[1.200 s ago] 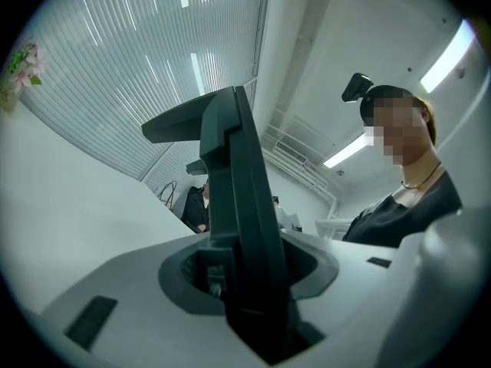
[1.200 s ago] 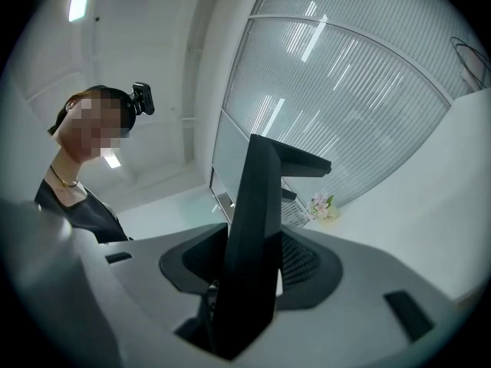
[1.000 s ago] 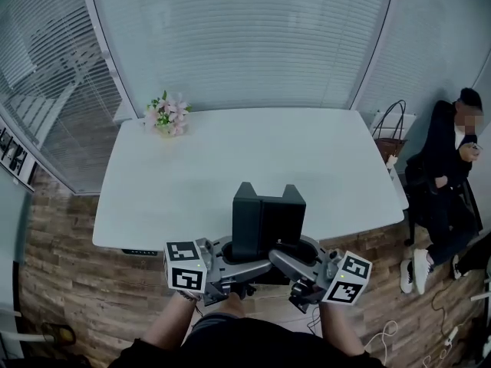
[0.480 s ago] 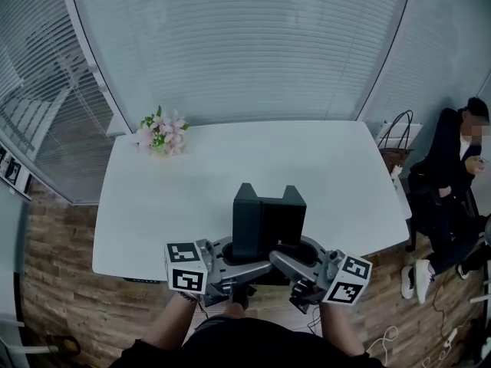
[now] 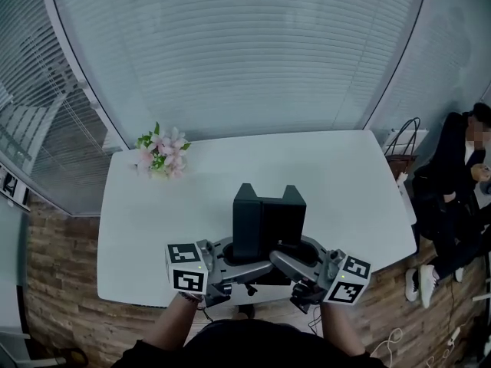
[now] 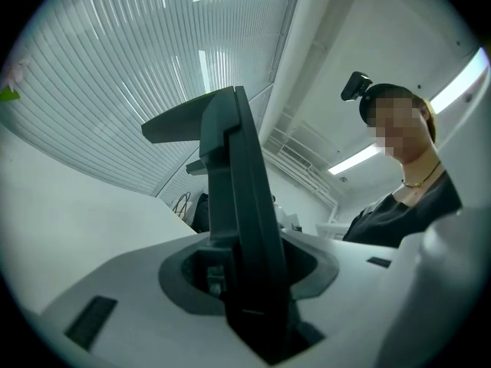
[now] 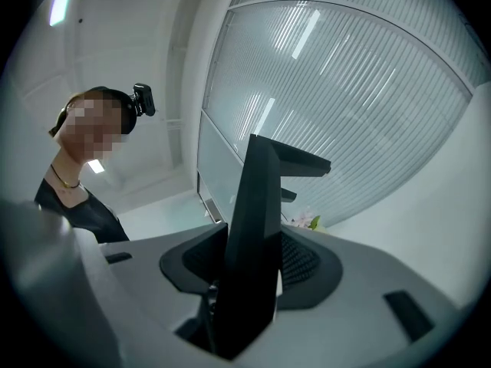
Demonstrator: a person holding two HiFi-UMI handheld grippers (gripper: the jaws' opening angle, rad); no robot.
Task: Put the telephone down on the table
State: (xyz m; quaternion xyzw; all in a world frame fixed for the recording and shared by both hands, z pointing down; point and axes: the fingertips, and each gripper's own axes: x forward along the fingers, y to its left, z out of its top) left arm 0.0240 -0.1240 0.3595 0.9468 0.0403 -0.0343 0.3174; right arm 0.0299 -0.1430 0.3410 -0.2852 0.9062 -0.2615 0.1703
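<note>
black telephone [image 5: 265, 221] upright, left gripper [image 5: 239, 261] and right gripper [image 5: 294, 261] both clamped on its base, over white table [image 5: 337, 182] near edge; flowers [image 5: 161, 153] at far left corner.

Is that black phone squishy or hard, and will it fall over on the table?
Likely hard: the telephone shows no bend with the left gripper and right gripper clamped on its sides. Maybe heavyish, since both carry it. It looks thin edge-on, so on the table it might tip unless laid flat.
</note>
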